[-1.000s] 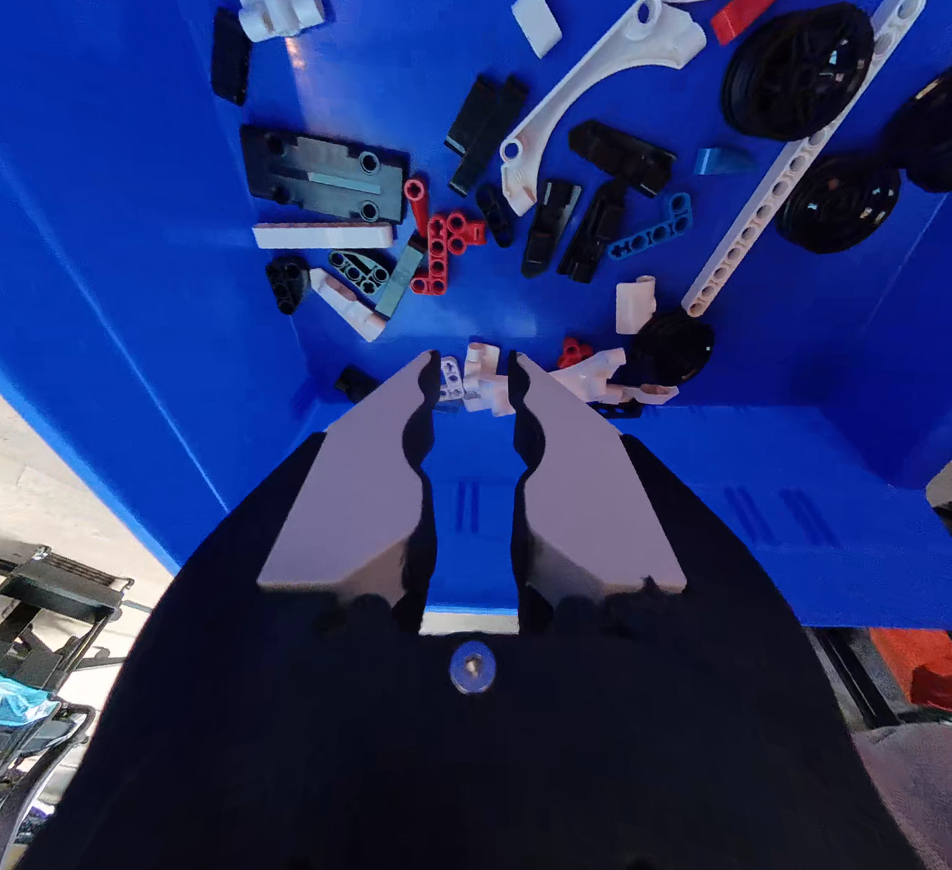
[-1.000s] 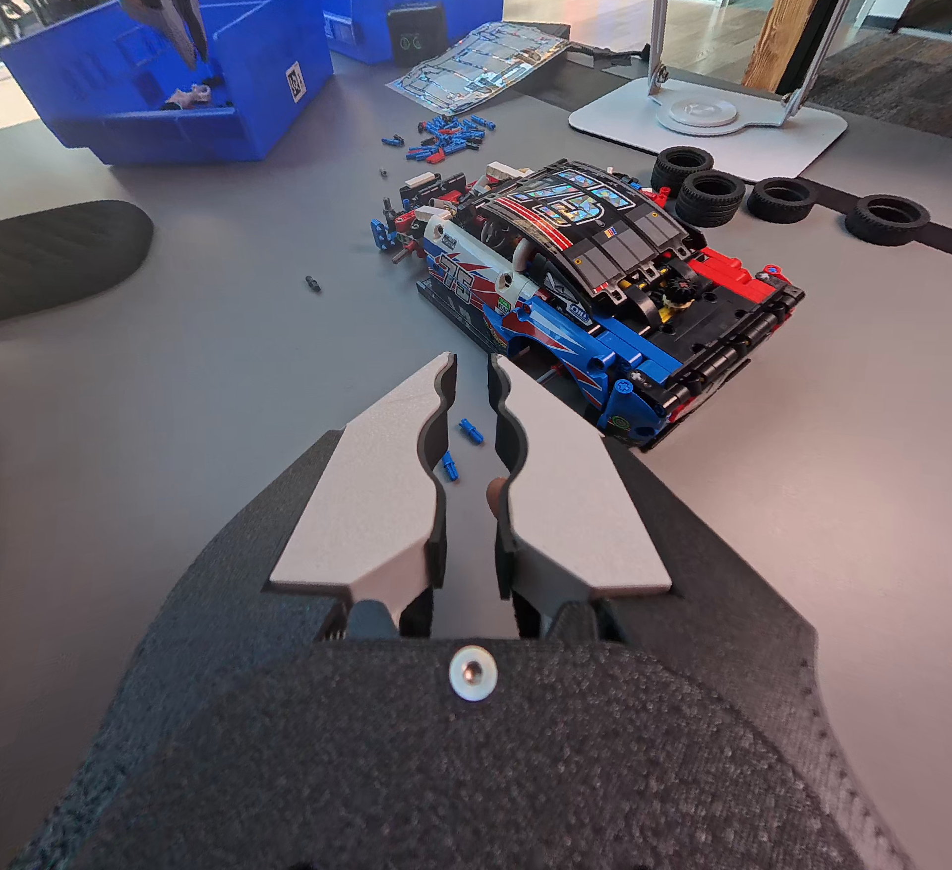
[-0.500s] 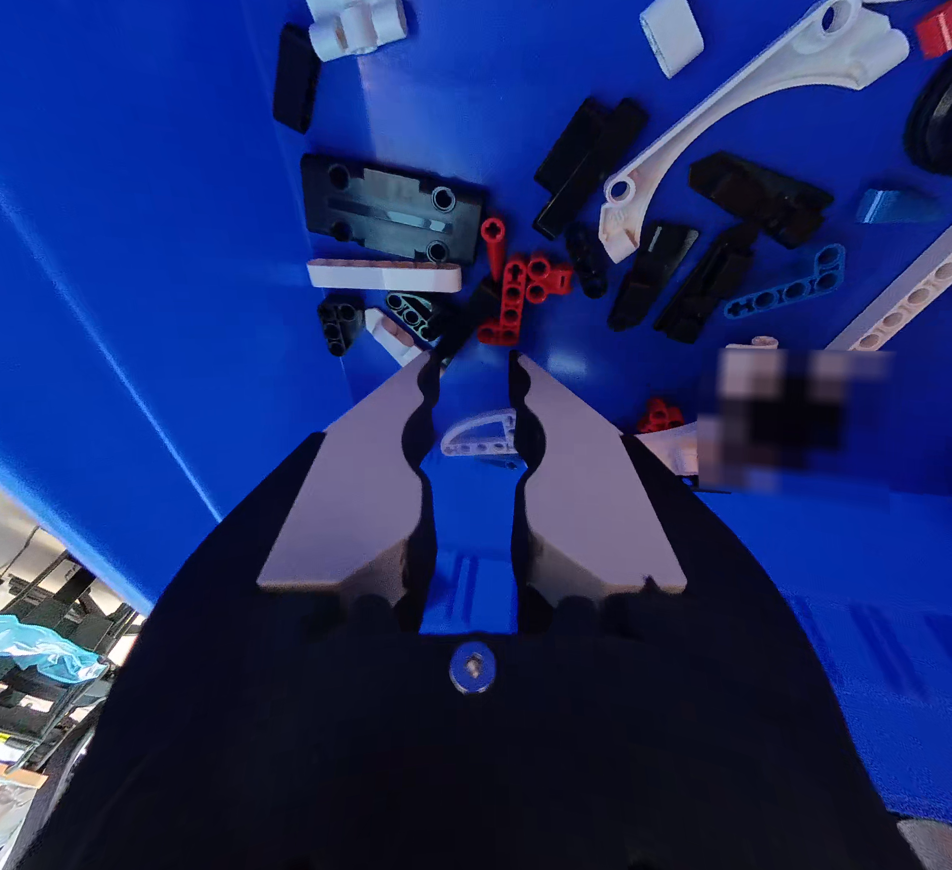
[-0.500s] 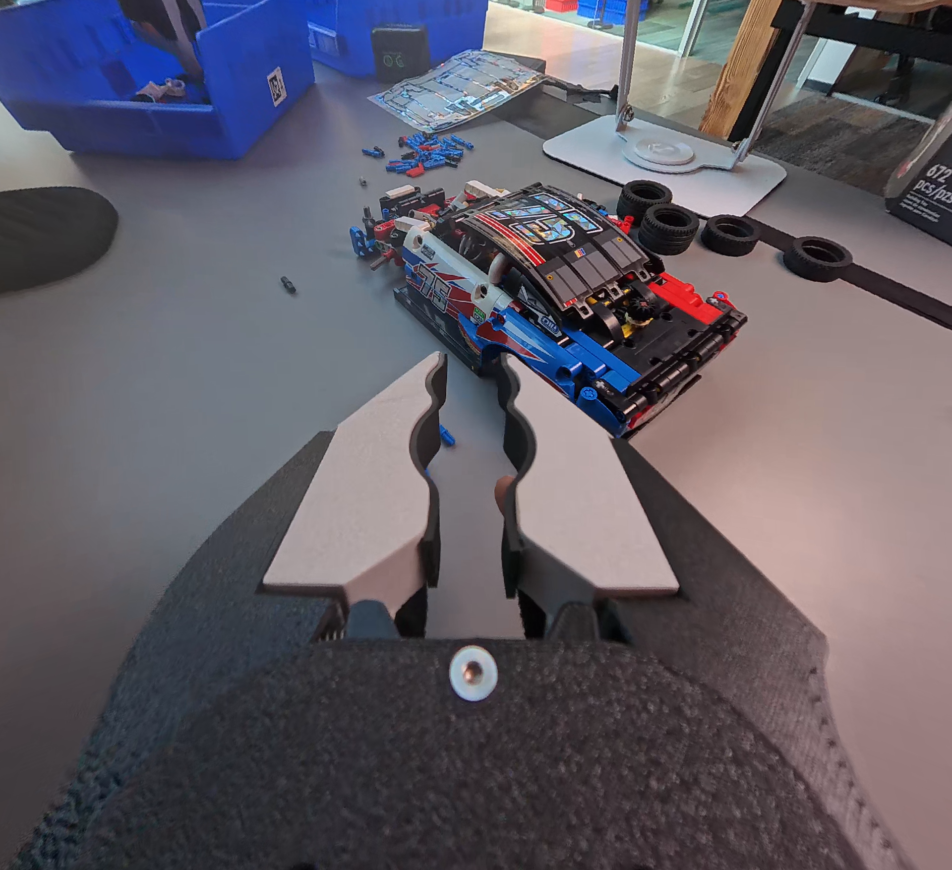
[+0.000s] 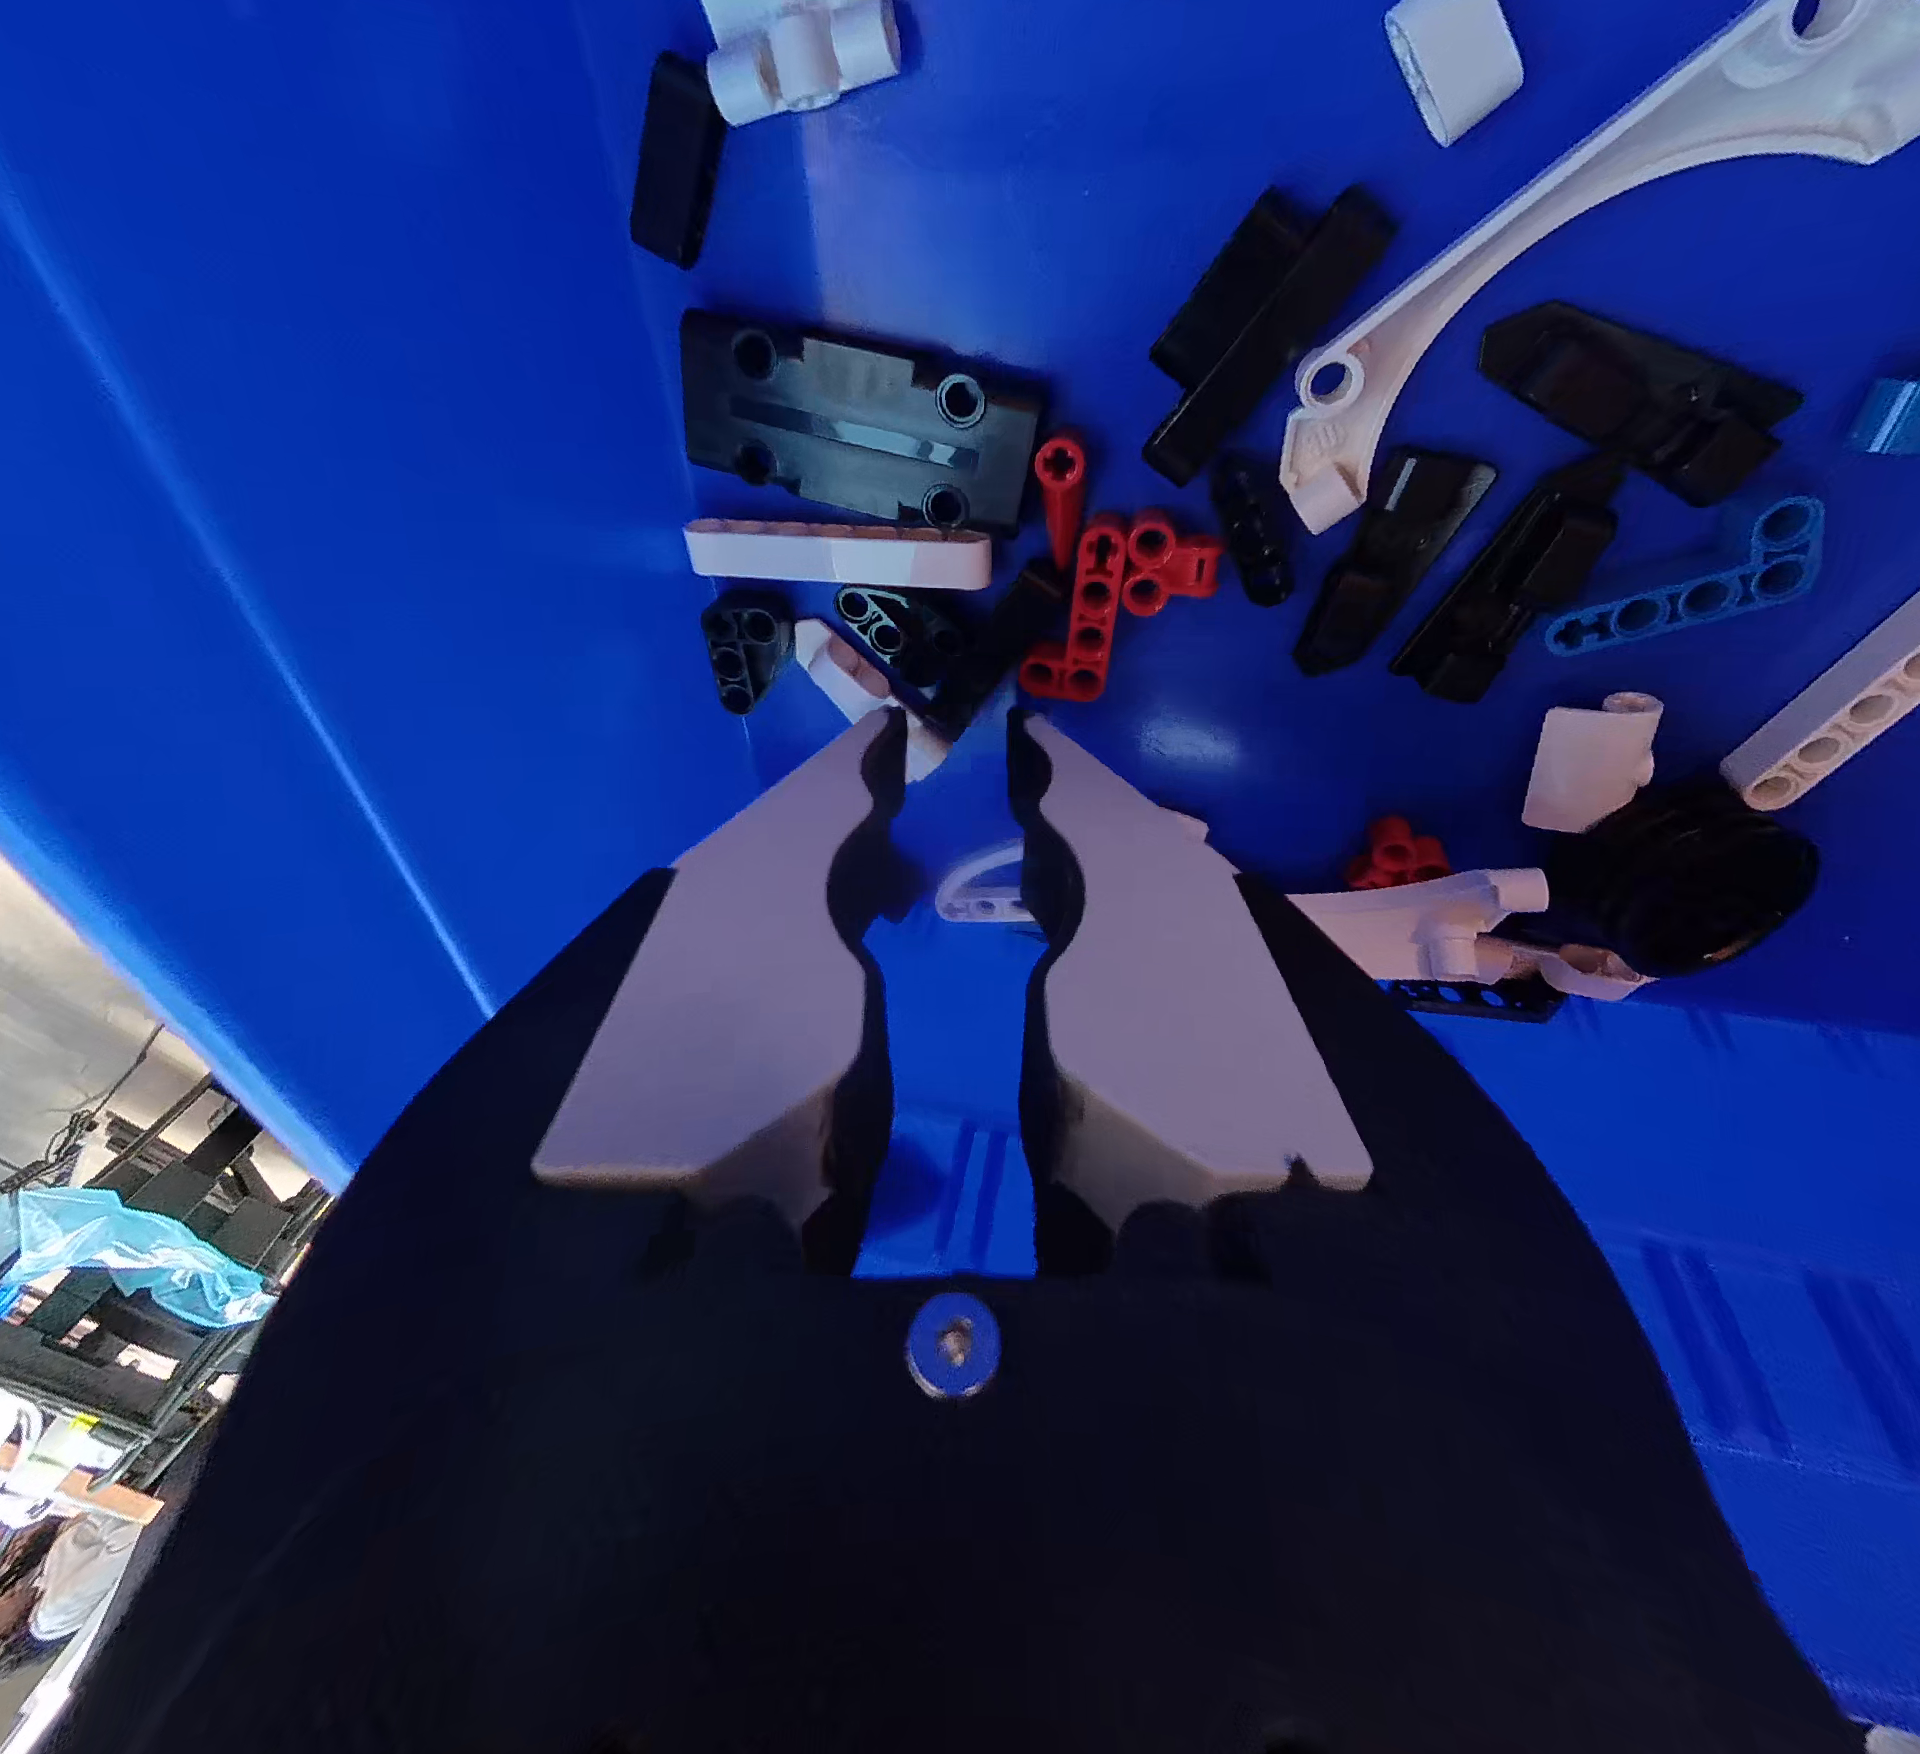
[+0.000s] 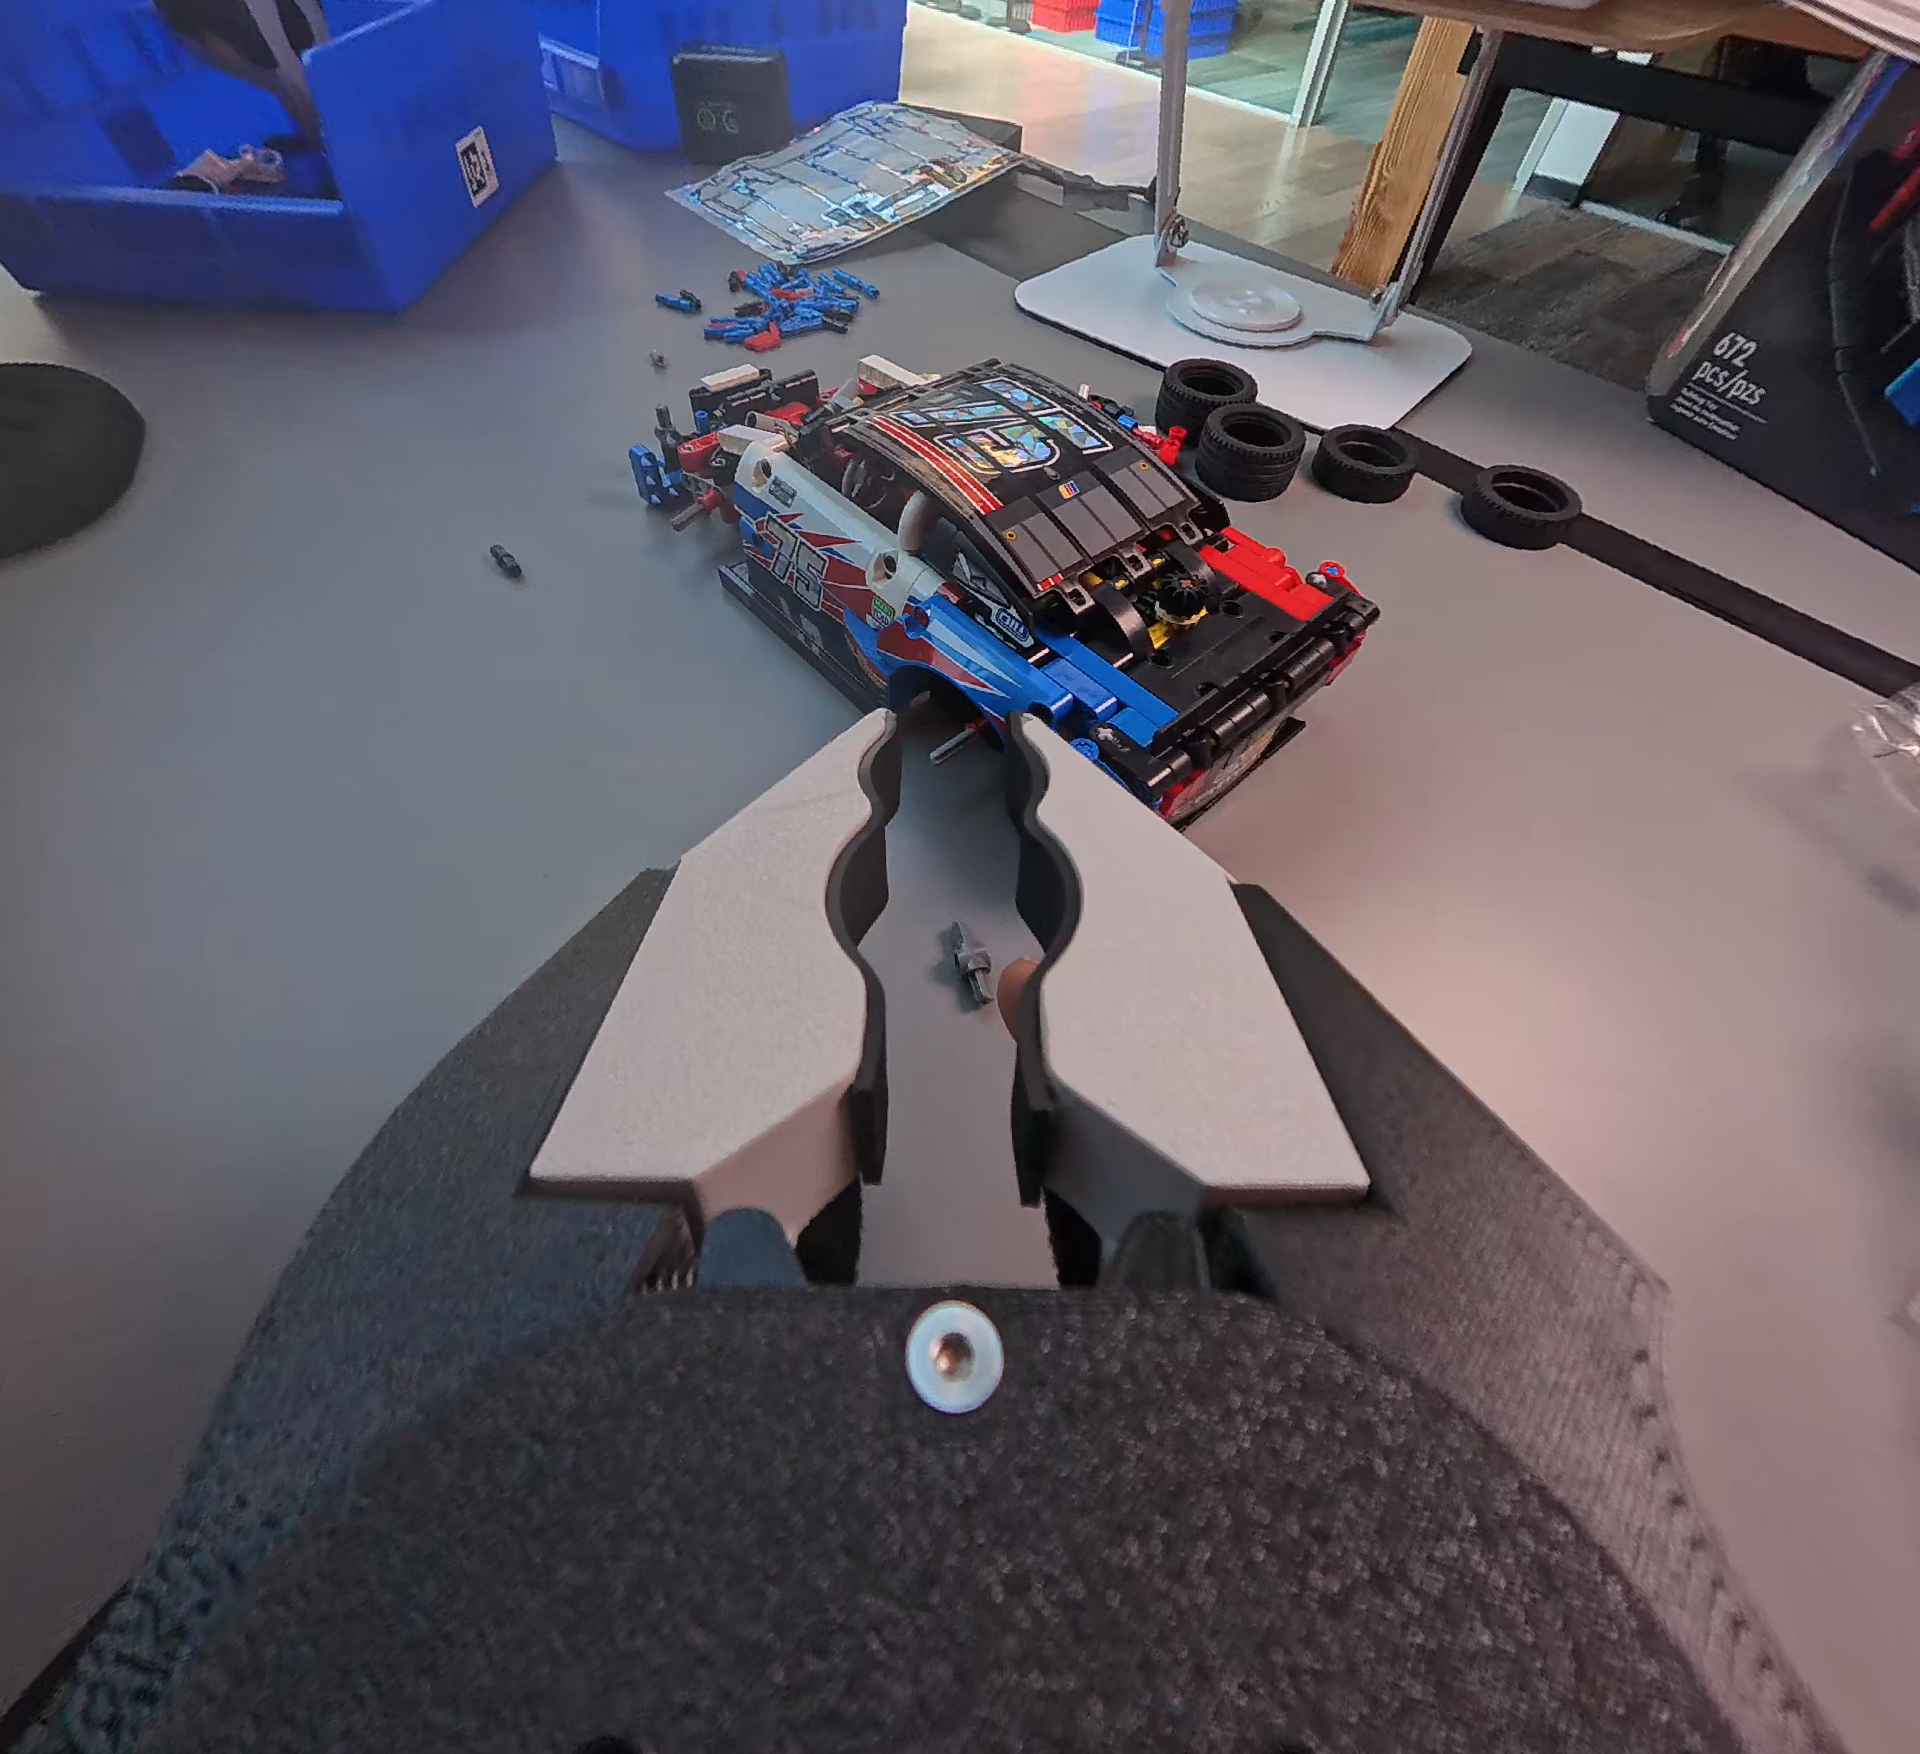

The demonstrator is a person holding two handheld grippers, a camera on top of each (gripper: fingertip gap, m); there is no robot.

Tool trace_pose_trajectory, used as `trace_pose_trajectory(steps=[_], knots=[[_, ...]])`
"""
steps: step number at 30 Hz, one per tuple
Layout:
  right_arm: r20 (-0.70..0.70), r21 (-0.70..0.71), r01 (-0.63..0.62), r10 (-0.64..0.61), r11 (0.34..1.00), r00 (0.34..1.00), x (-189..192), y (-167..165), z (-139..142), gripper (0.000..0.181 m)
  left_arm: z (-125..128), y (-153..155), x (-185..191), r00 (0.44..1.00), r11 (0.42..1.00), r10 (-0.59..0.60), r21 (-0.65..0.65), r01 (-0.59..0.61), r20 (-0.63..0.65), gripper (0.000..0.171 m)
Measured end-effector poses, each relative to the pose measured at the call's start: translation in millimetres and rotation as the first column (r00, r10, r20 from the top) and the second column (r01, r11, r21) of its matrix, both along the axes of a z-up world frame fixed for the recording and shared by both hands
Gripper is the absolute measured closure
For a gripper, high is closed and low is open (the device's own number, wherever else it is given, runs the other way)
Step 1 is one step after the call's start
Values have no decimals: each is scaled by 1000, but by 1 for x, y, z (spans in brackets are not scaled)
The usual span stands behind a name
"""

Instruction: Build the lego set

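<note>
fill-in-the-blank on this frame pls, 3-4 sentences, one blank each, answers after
1. The left gripper hangs open inside a ____ plastic bin of loose pieces.
2. Loose black rubber tyres lying on the grey table behind the partly built race car model number ____.
3. The right gripper is open and holds ____.
4. The small dark grey pin on the table shows between the ____ gripper's fingers.

Missing words: blue; four; nothing; right
</note>
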State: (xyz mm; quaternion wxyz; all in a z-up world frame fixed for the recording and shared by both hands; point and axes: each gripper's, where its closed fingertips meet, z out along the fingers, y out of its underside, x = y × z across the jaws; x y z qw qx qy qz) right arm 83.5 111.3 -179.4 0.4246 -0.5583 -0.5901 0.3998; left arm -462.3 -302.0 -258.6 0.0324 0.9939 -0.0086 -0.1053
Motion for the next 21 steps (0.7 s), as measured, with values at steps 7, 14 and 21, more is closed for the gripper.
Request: trace_pose_trajectory(steps=[7,14,21], knots=[[12,8,-12,12,1000,1000,-1,-3,-3,165,-4,-1,4,999,1000,16,-28,-15,44,154],[17,3,-11,11,1000,1000,0,-2,-5,165,-6,-5,25,982,995,50,-89,-34,179,165],[16,6,-8,8,1000,1000,0,-2,-5,165,-5,-4,26,982,995,37,-95,-20,184,165]])
